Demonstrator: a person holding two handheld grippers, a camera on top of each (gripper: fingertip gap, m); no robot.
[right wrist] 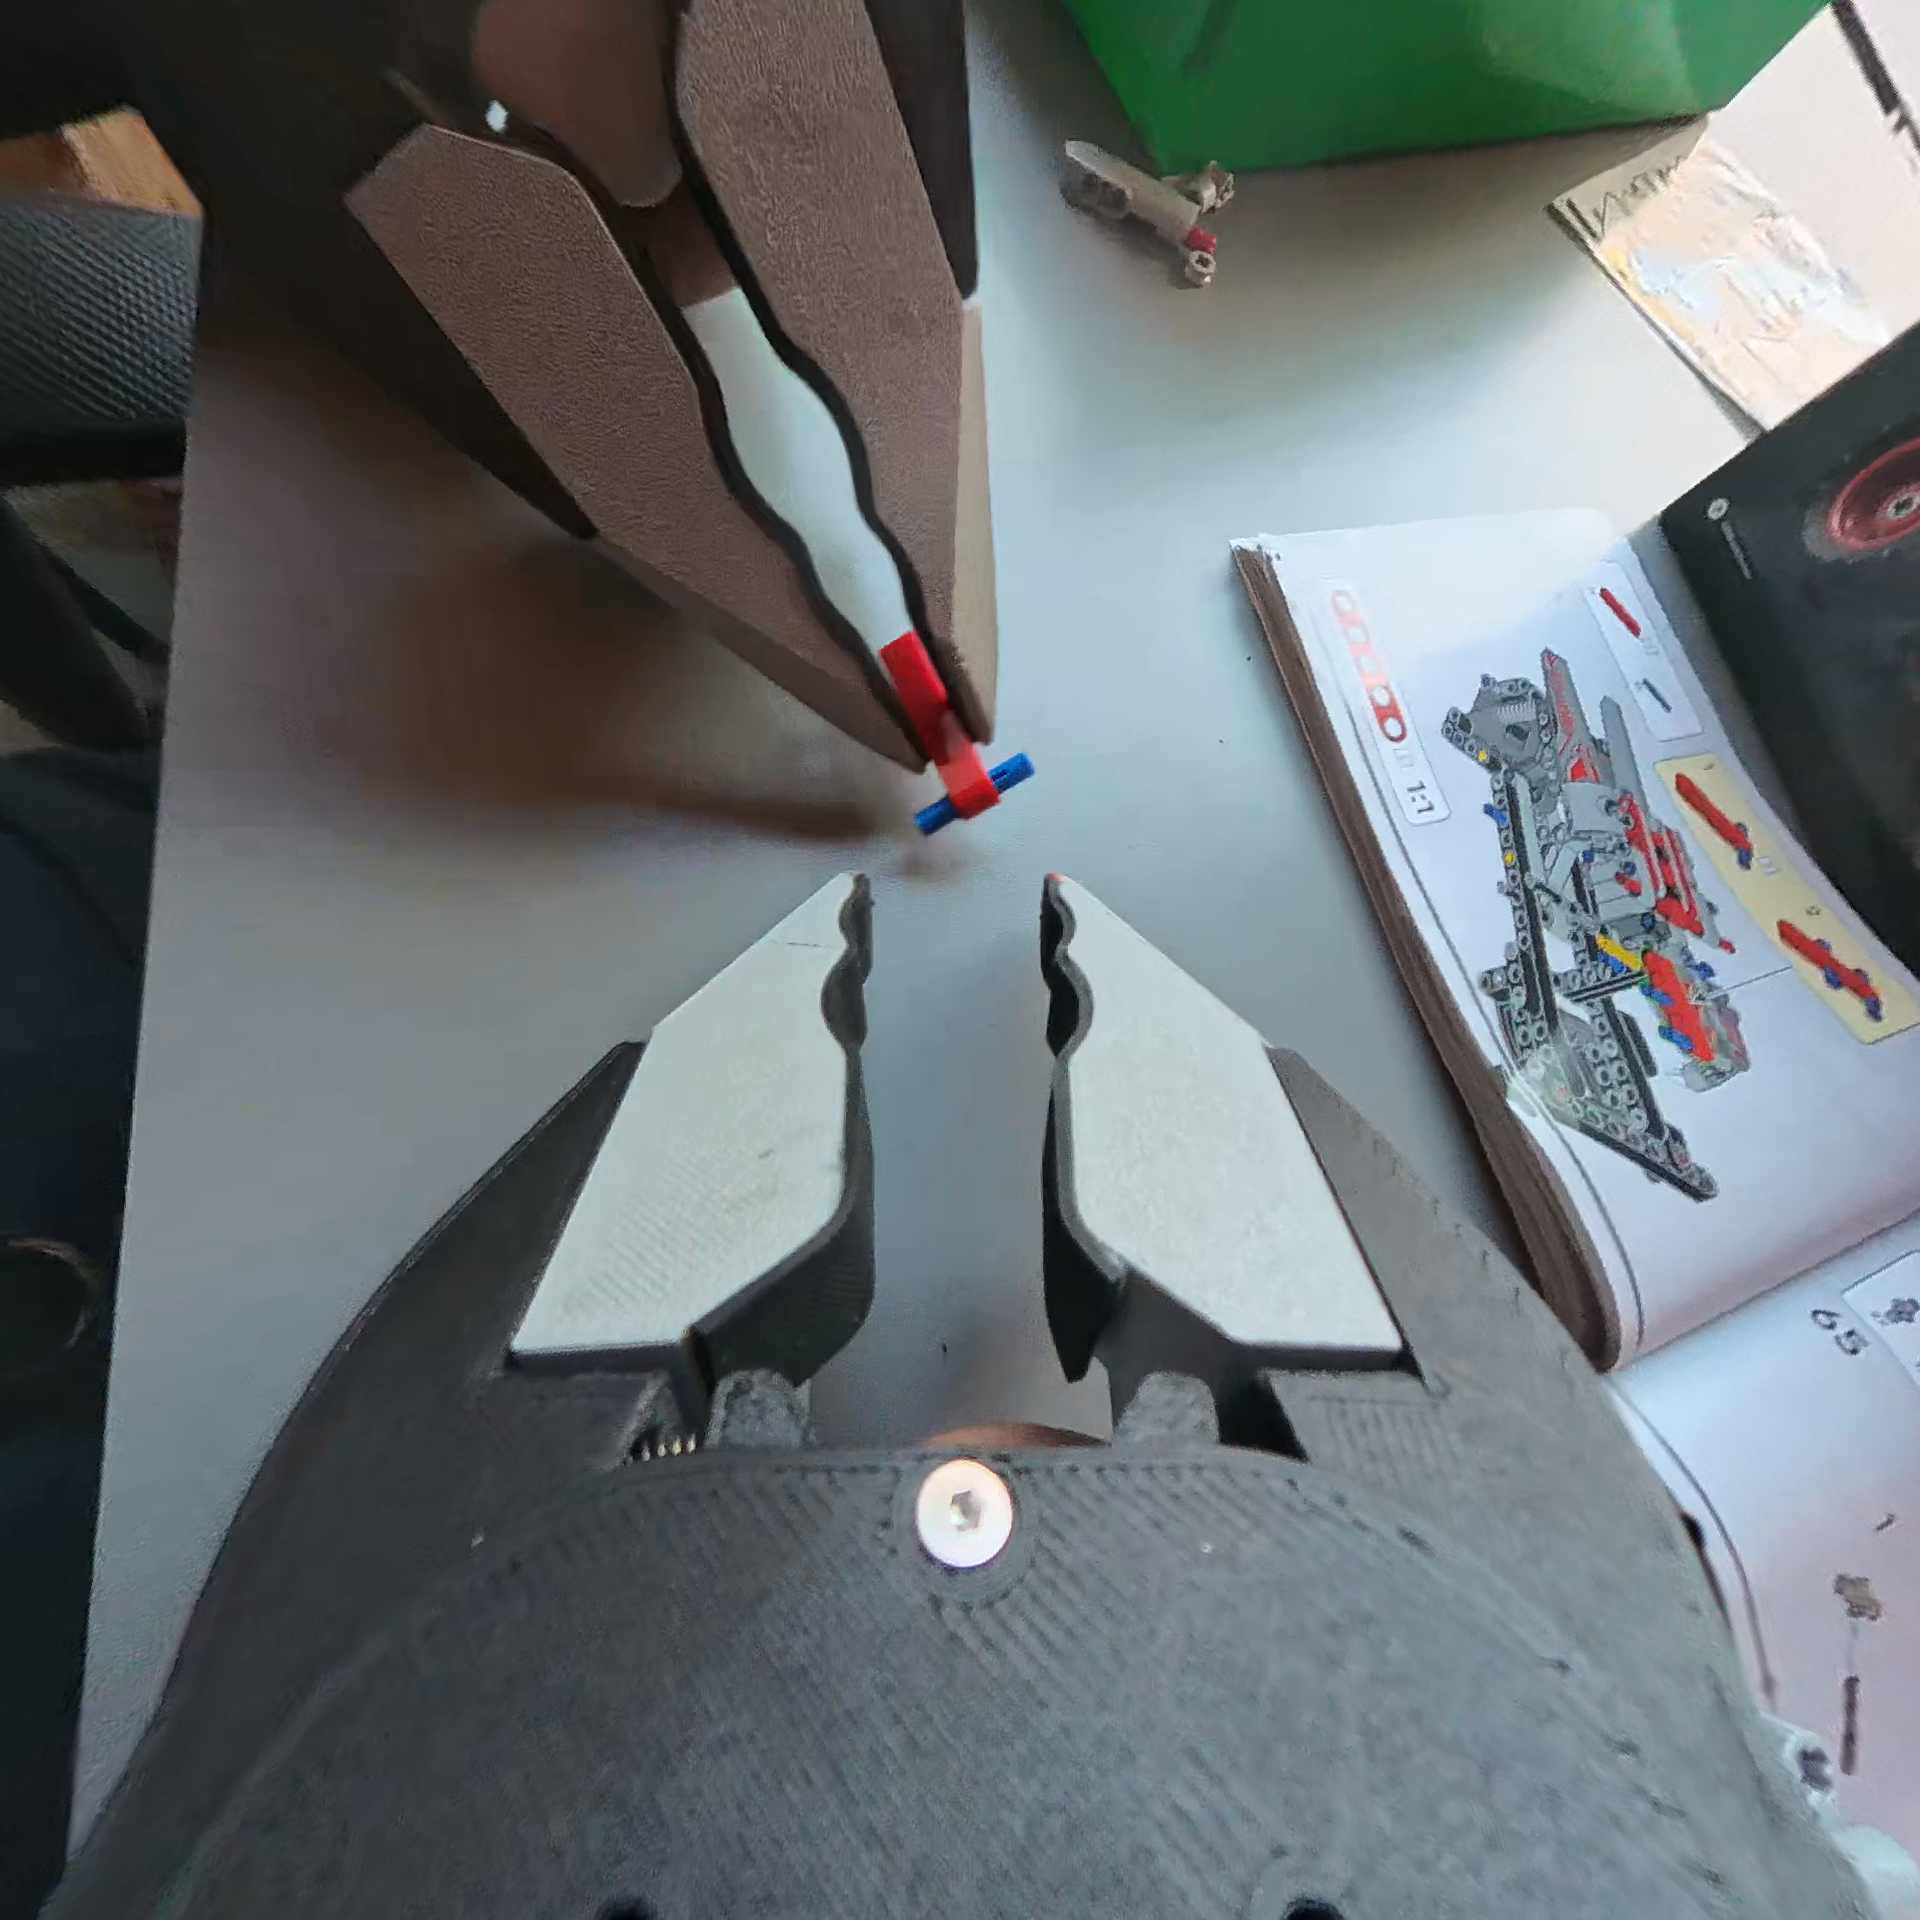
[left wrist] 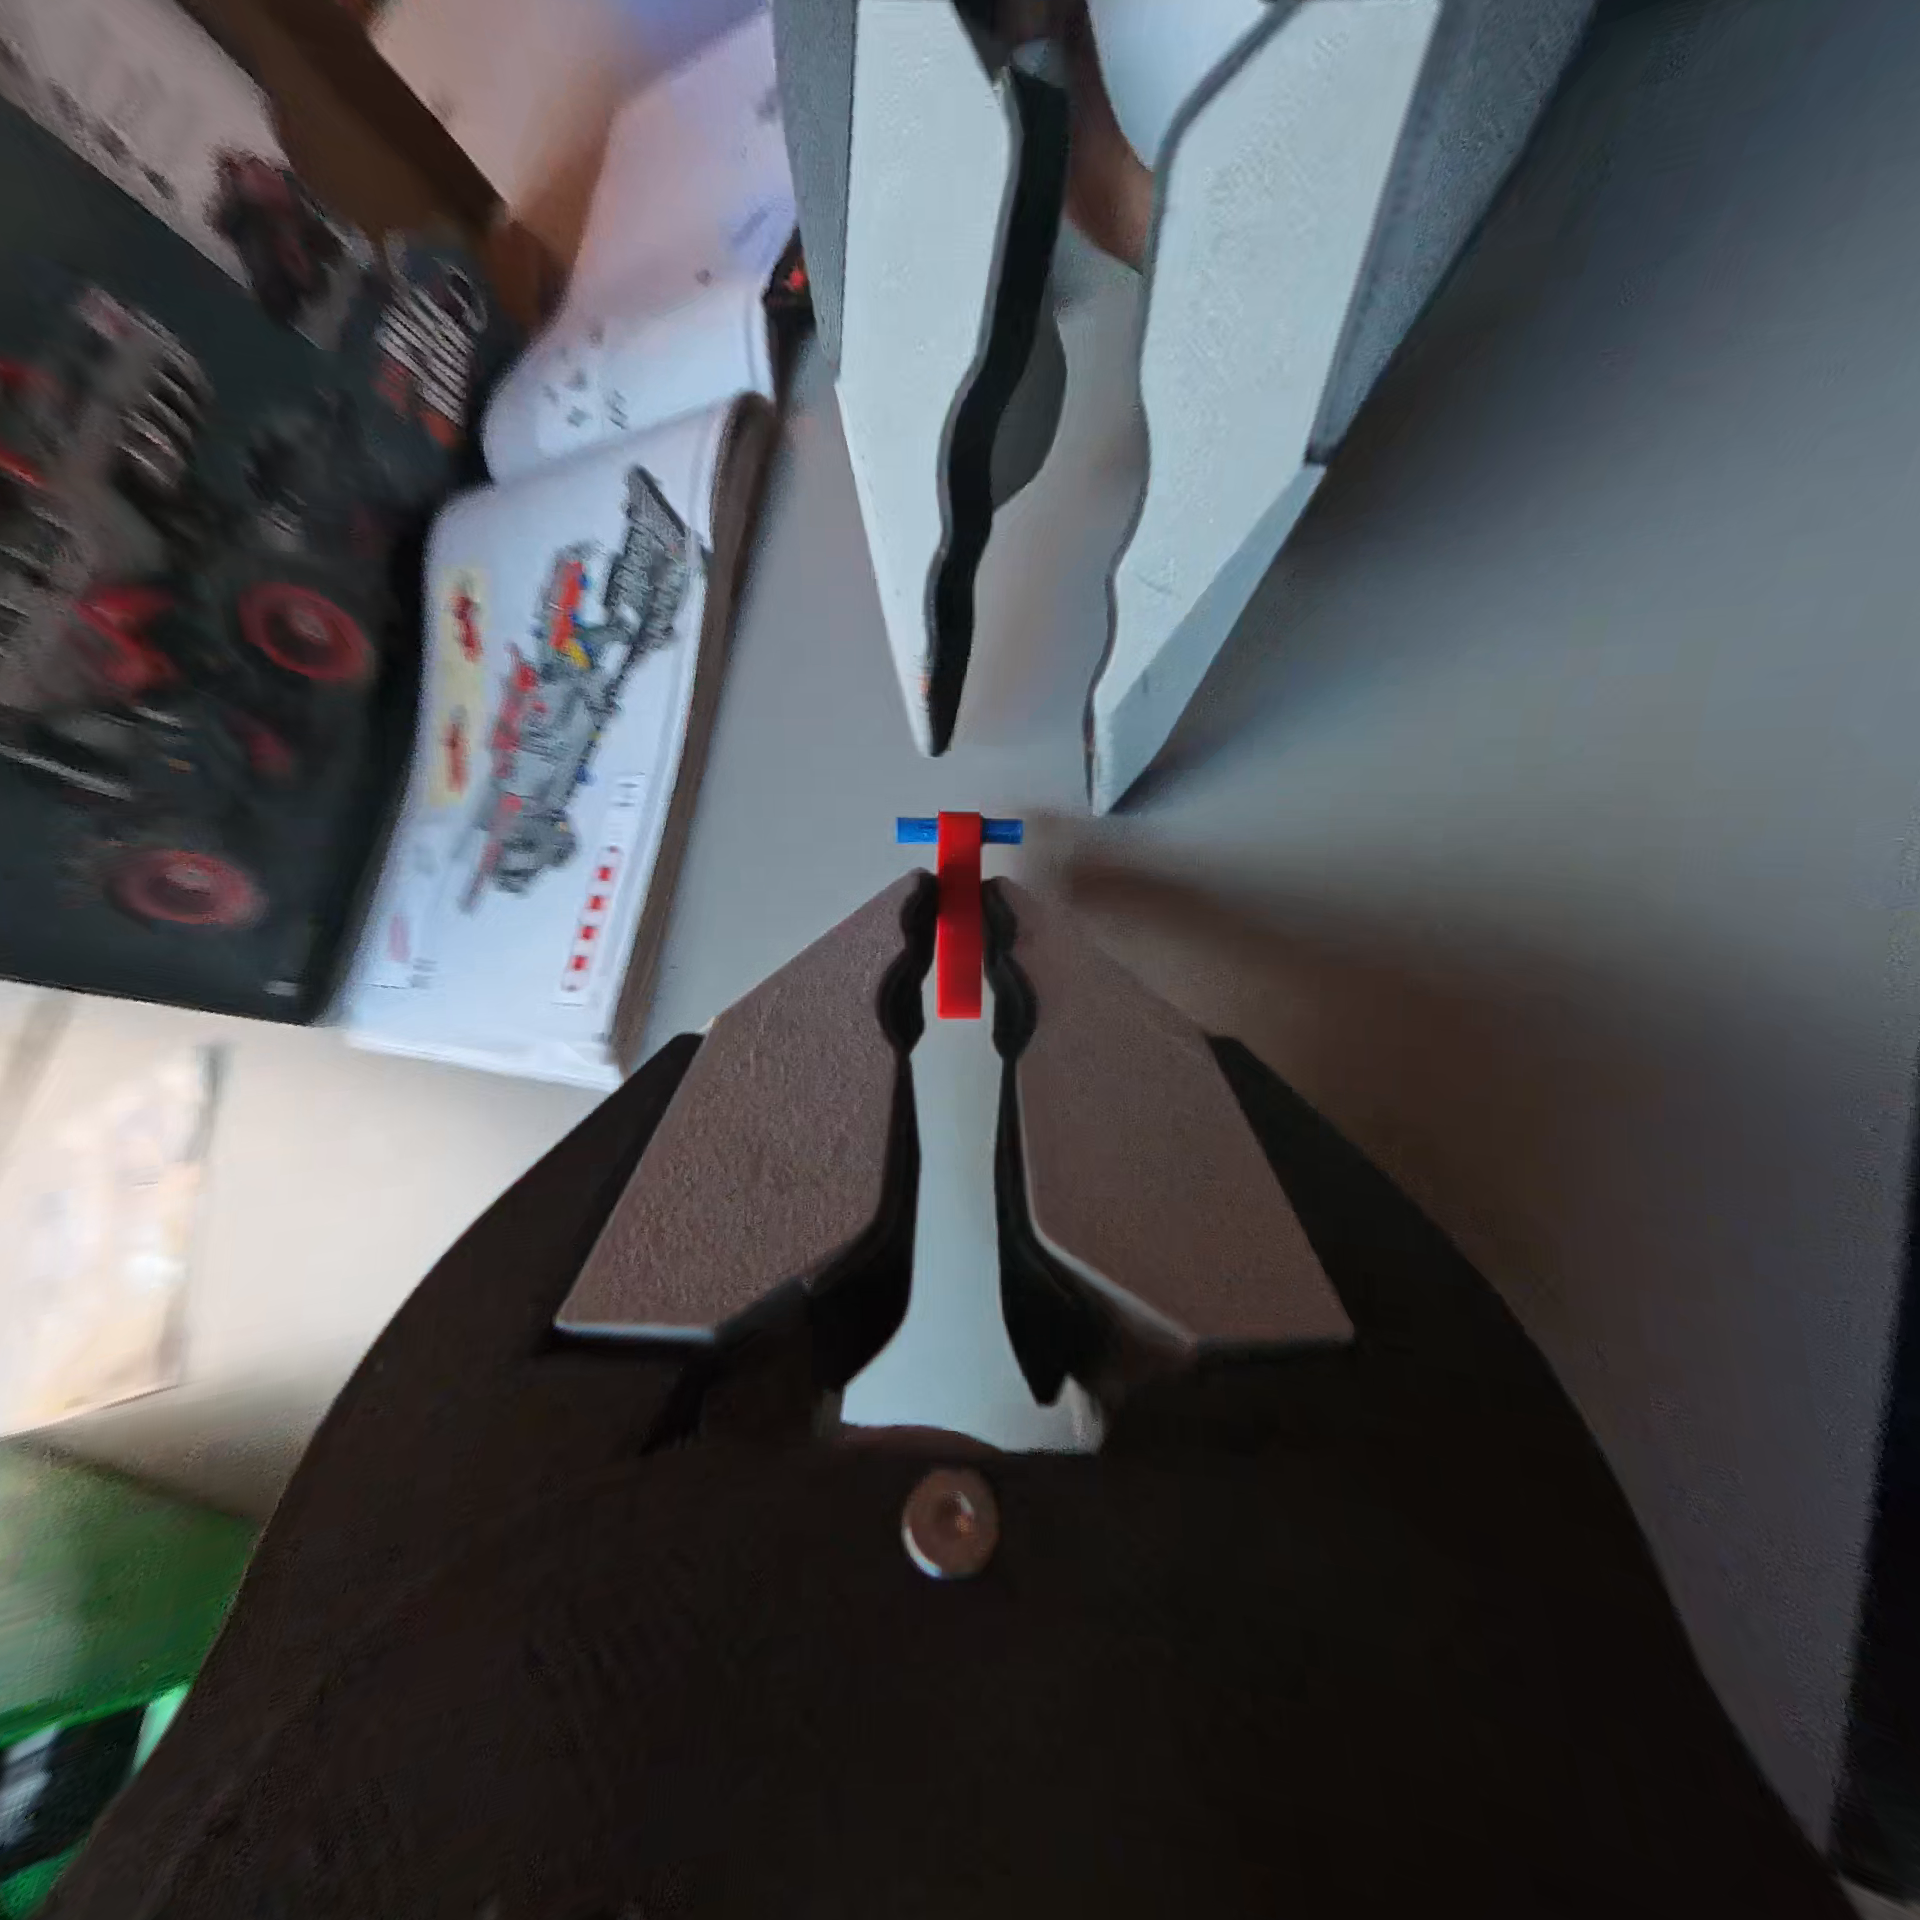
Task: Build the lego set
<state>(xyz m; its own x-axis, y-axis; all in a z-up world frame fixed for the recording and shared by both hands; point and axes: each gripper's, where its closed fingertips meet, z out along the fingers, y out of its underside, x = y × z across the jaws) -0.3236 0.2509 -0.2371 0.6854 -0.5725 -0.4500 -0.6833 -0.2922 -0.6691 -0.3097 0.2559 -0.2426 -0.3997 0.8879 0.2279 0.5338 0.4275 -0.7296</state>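
My left gripper [left wrist: 956, 883], with brown fingers, is shut on a small red lego beam [left wrist: 956, 925]. A blue pin [left wrist: 1003, 829] sticks through the beam's free end. The same gripper [right wrist: 951, 743], red beam [right wrist: 935, 717] and blue pin [right wrist: 1013, 771] show in the right wrist view, held just above the grey table [right wrist: 520, 727]. My right gripper [right wrist: 956, 883], with white fingers, is open and empty, its tips close to the pin and pointing at it. It shows in the left wrist view [left wrist: 1023, 769] opposite the beam.
An open instruction booklet [right wrist: 1579, 935] lies to the right of the grippers, with the black set box [right wrist: 1818, 644] beyond it. A small grey lego assembly [right wrist: 1153, 203] lies near a green box [right wrist: 1434, 73] at the far edge. A dark chair [right wrist: 83, 312] stands left. Only a small space, under 4 cm, lies between the two pairs of fingers. Left tips and right tips are each some 20 cm from the small grey lego assembly [right wrist: 1153, 203].
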